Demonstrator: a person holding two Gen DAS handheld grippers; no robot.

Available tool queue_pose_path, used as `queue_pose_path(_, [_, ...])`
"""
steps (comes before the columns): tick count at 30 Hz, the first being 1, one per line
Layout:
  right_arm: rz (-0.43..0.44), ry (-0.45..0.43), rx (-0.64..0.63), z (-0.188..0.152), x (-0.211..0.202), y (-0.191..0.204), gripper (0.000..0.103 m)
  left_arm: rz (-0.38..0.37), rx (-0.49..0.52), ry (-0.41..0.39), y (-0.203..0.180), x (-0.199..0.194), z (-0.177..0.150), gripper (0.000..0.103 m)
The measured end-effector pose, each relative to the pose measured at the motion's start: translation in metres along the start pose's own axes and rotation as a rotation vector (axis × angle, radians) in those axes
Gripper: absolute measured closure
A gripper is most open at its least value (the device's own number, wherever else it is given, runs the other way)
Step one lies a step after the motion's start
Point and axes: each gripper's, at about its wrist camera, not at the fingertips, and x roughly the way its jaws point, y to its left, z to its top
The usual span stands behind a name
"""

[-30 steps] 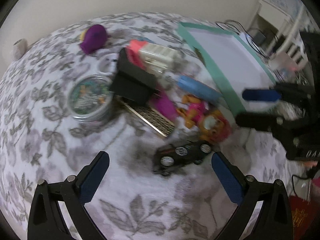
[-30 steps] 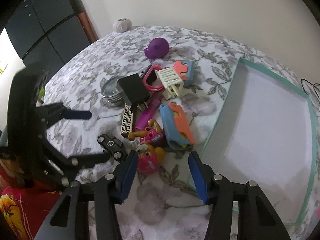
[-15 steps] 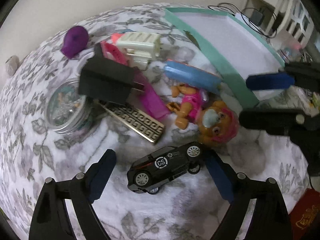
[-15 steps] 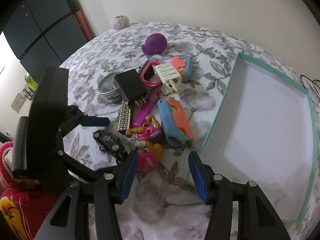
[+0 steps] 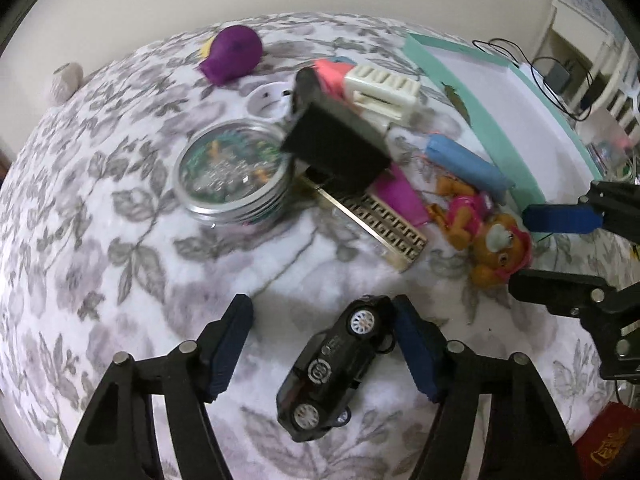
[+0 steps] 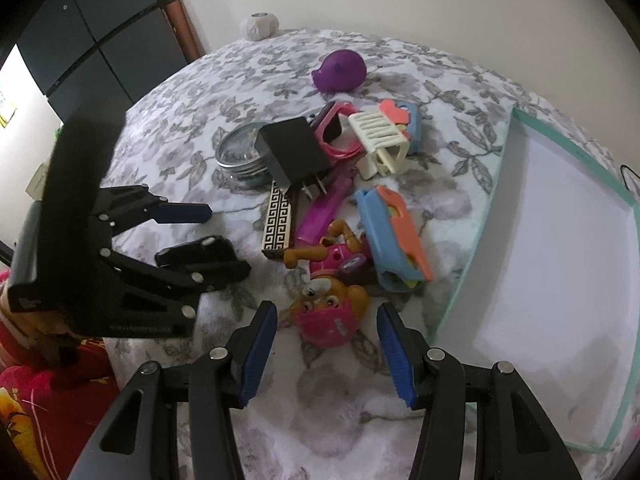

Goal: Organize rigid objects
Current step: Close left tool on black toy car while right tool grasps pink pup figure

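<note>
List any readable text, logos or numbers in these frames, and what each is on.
Black toy car: round white roof emblem, letters too blurred to read.
Red packet: gold characters, unreadable.
Round tin: lid print, no legible words.
Left gripper: small white mark on its body, too small to read.
Nothing else carries text.

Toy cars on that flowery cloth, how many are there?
1. A black toy car lies between the left gripper fingers, apart from the toy pile. Others may hide under the pile.
</note>
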Motion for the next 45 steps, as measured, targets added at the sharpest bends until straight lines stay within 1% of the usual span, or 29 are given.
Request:
queue_pose_path(8, [-0.025, 0.027, 0.000, 0.003, 0.016, 0.002, 0.048, -0.016, 0.035, 0.010, -0.006, -0.009, -0.016, 0.030])
queue_pose_path(11, [-0.028, 0.037, 0.007, 0.004, 0.022, 0.001, 0.048, -0.026, 0.047, 0.010, -0.014, -0.021, -0.033, 0.030])
queue_pose_path(13, [-0.028, 0.042, 0.012, 0.004, 0.026, 0.001, 0.051, -0.026, 0.047, 0.010, -0.017, -0.025, -0.040, 0.030])
queue_pose_path(18, [-0.030, 0.032, 0.022, 0.004, 0.030, 0.001, 0.051, -0.026, 0.044, 0.006, -0.020, -0.030, -0.045, 0.033])
queue_pose_path(21, [-0.039, 0.023, 0.017, 0.005, 0.031, 0.002, 0.052, -0.014, 0.043, -0.001, -0.021, -0.032, -0.047, 0.038])
queue_pose_path(22, [-0.045, 0.020, 0.014, 0.004, 0.032, 0.003, 0.052, -0.012, 0.042, -0.003, -0.015, -0.026, -0.040, 0.041])
queue_pose_path(25, [-0.060, 0.012, 0.004, 0.003, 0.032, 0.005, 0.052, -0.007, 0.044, -0.009, -0.013, -0.024, -0.038, 0.045])
queue_pose_path(29, [-0.072, 0.002, -0.002, -0.001, 0.031, 0.008, 0.052, -0.010, 0.068, -0.020, -0.016, -0.022, -0.035, 0.060])
queue_pose_path(33, [-0.069, -0.007, -0.006, -0.007, 0.028, 0.010, 0.052, -0.015, 0.055, -0.026, -0.011, -0.020, -0.032, 0.067])
queue_pose_path(35, [-0.059, -0.010, -0.001, -0.011, 0.026, 0.012, 0.052, -0.015, 0.040, -0.029, -0.008, -0.020, -0.031, 0.073])
queue_pose_path(41, [-0.042, -0.009, -0.010, -0.017, 0.024, 0.018, 0.053, -0.020, 0.024, -0.034, -0.004, -0.019, -0.030, 0.074])
queue_pose_path(45, [-0.013, -0.008, 0.012, -0.017, 0.022, 0.017, 0.053, -0.022, 0.018, -0.038, -0.002, -0.019, -0.029, 0.074])
